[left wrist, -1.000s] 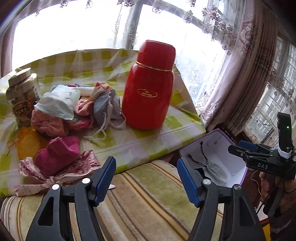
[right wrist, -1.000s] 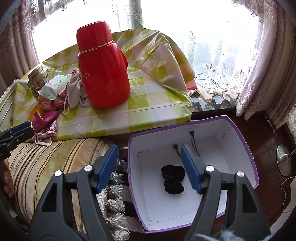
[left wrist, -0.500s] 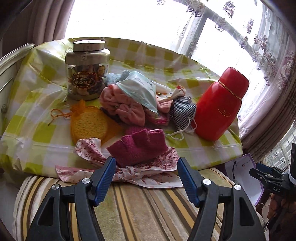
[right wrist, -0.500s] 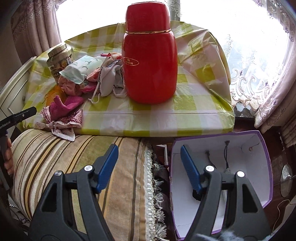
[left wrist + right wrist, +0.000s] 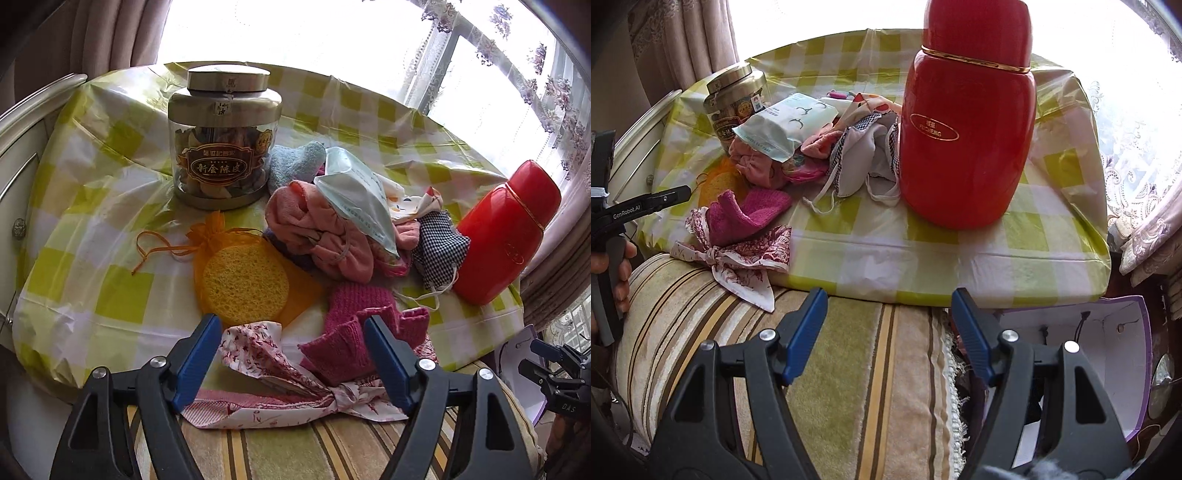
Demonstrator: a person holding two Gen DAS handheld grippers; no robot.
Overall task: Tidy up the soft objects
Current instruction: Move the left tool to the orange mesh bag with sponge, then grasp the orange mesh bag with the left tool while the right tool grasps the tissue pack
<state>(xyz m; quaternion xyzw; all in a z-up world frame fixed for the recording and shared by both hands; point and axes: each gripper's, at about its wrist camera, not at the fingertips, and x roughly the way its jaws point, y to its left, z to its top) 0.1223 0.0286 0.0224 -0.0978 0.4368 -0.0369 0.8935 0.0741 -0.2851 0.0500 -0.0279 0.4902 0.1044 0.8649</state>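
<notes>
Reaching for the magenta knitted piece (image 5: 354,332) carries the main risk at this stage: it lies at the near edge of the counter (image 5: 92,236), directly on the red-patterned white cloth (image 5: 258,369), whose lower corner hangs off the edge onto the striped cushion (image 5: 849,369). The left gripper (image 5: 291,354) has just been opening its fingers, and they stand wide apart astride both fabrics with nothing pressed between the pads. Closing here is likely to catch the patterned cloth together with the knit, or to drag the loose cloth off the counter. Behind these lies the tangled pile of pink fabric (image 5: 317,229), a pale green packet (image 5: 354,192) and a checked mask (image 5: 439,247) whose white ear loops trail toward the knit; a snagged loop could pull the pile along. A yellow sponge in its orange mesh pouch (image 5: 243,280) sits just beside the left finger. The red flask (image 5: 964,122) stands close to the masks and could topple if fabric tugs it. The right gripper (image 5: 890,332) hovers with fingers apart and empty over the cushion, near the purple-edged box (image 5: 1108,332).
</notes>
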